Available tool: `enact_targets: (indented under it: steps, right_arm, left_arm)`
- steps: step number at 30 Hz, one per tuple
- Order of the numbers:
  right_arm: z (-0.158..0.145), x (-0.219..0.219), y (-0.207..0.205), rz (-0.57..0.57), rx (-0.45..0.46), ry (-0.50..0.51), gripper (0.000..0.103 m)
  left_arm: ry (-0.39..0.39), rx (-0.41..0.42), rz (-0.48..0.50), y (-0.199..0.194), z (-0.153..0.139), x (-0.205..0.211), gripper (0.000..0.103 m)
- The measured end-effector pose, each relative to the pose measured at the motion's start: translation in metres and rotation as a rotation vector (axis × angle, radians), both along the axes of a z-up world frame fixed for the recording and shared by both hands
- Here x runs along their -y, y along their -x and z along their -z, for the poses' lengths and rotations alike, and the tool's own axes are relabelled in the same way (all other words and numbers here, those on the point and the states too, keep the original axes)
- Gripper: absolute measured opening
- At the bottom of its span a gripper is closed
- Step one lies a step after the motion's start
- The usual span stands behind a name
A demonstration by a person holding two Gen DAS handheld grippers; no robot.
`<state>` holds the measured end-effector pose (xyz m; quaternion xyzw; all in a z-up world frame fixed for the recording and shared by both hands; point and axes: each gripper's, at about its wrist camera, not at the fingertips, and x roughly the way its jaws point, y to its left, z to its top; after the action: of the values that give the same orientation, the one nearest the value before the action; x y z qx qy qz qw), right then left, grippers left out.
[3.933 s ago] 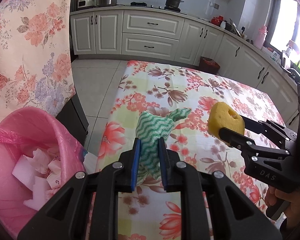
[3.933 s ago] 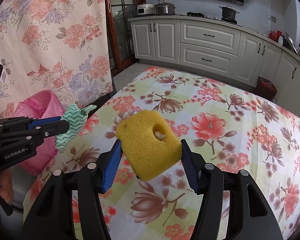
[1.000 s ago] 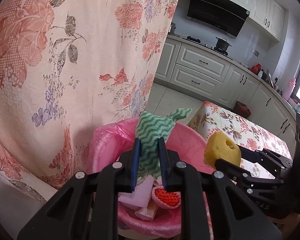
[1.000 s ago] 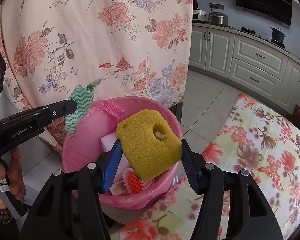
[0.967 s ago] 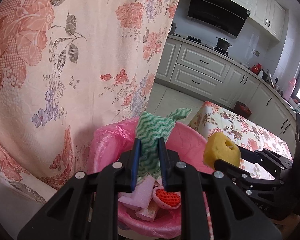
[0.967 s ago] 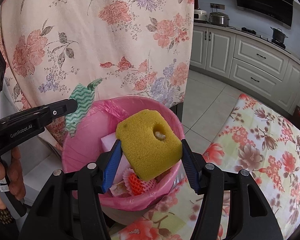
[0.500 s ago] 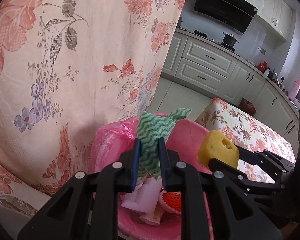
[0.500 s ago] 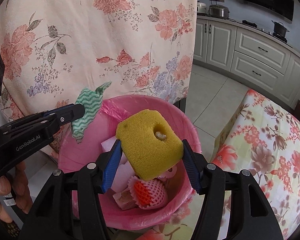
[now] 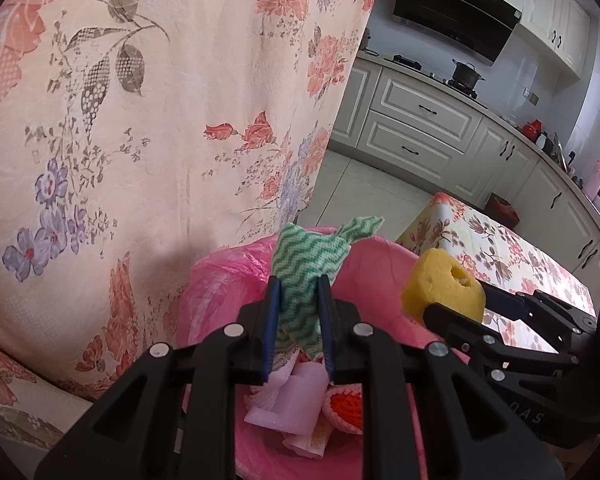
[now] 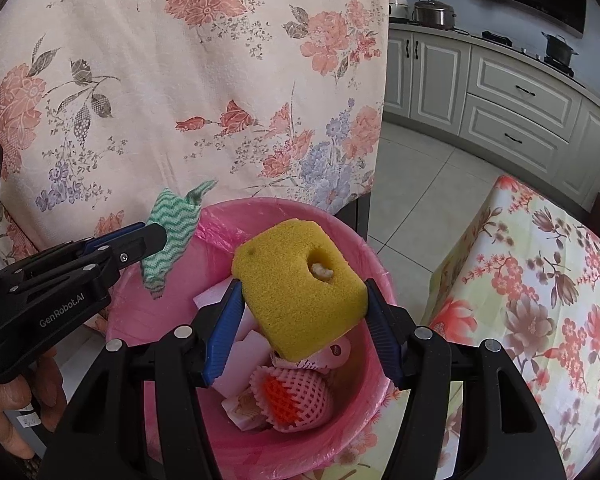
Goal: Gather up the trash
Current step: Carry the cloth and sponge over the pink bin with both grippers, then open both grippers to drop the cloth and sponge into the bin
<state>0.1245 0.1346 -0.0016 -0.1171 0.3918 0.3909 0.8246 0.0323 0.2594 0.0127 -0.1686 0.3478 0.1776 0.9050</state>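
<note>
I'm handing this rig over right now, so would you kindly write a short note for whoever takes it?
Left tongs: shut on the green cloth, held above the pink bin.
Right tongs: holding the yellow sponge over the bin's opening.
Bin: already holds foam pieces and a fruit net.
Done: both items carried to the bin.
Left: let go of the sponge, then the cloth, so that they drop in.

We read "GenRobot.AI" in pale letters along the black body of the left gripper [image 10: 162, 236] in the right wrist view. In the left wrist view, the right gripper [image 9: 456, 304] carries faint embossed letters, seemingly "DAS".
</note>
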Motion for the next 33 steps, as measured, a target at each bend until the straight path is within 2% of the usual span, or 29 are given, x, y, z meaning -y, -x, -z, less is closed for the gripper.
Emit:
enact_targets:
  steps: [17,21,33]
  right_arm:
    - [-0.004,0.000,-0.006,0.009,-0.004,-0.010,0.062]
    - [-0.005,0.003,-0.008,0.017,0.001,-0.011,0.067]
    - [-0.011,0.020,-0.014,0.059,-0.002,-0.039,0.072]
  left_arm:
    - [0.001,0.003,-0.001,-0.006,-0.003,-0.001,0.019]
    - [0.003,0.004,0.004,-0.009,-0.004,0.000,0.020]
    - [0.004,-0.010,0.004,-0.018,-0.004,0.000,0.020]
